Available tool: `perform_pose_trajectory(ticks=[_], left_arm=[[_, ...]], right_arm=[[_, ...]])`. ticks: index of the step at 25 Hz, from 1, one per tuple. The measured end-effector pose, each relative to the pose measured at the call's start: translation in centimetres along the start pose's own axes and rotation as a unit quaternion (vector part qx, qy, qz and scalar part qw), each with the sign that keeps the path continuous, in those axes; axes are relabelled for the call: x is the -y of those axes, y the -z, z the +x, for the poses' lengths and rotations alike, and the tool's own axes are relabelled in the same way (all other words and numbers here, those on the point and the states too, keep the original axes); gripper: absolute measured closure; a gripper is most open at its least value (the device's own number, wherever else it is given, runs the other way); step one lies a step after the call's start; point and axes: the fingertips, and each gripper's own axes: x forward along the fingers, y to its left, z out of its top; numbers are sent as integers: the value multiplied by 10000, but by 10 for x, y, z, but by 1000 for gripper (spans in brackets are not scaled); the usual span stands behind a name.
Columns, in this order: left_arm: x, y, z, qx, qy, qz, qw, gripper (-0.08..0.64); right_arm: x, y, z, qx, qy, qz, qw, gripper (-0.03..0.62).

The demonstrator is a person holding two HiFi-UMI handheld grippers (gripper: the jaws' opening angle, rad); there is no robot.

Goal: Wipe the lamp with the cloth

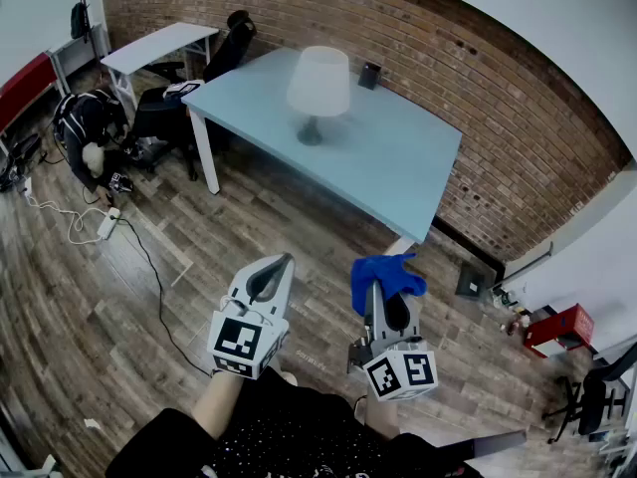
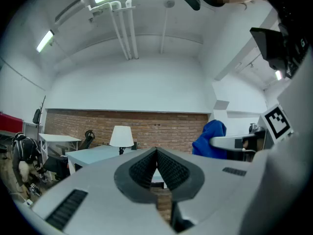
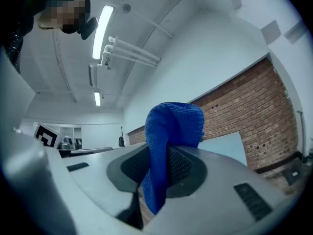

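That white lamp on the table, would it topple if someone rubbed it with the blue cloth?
Possibly: the lamp has a wide shade over a thin stem and small base, so a sideways push up high might rock it. It looks light. The blue cloth, flopping limp from the right gripper's shut jaws, should press softly.

Bright blue cloth [image 1: 386,275], white-shaded lamp [image 1: 318,81], red-brown brick wall [image 1: 498,118].
The table [image 1: 398,157] is pale blue-grey, the plank floor [image 1: 249,227] streaky grey-brown; the left gripper [image 1: 287,259] and right gripper [image 1: 378,287] are pale grey with black ribbed pads, their cubes patterned in black-and-white squares.
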Motion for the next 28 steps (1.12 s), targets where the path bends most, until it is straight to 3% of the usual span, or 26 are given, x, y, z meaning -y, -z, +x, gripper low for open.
perform_pose_trajectory(ticks=[18, 28], left_arm=[[-43, 19, 62, -89, -172, -221, 9996, 551], [-109, 11, 157, -6, -140, -225, 9996, 551]], right_arm=[[31, 17, 71, -243, -101, -74, 9996, 518], [29, 3, 166, 233, -1117, -277, 9931, 518]])
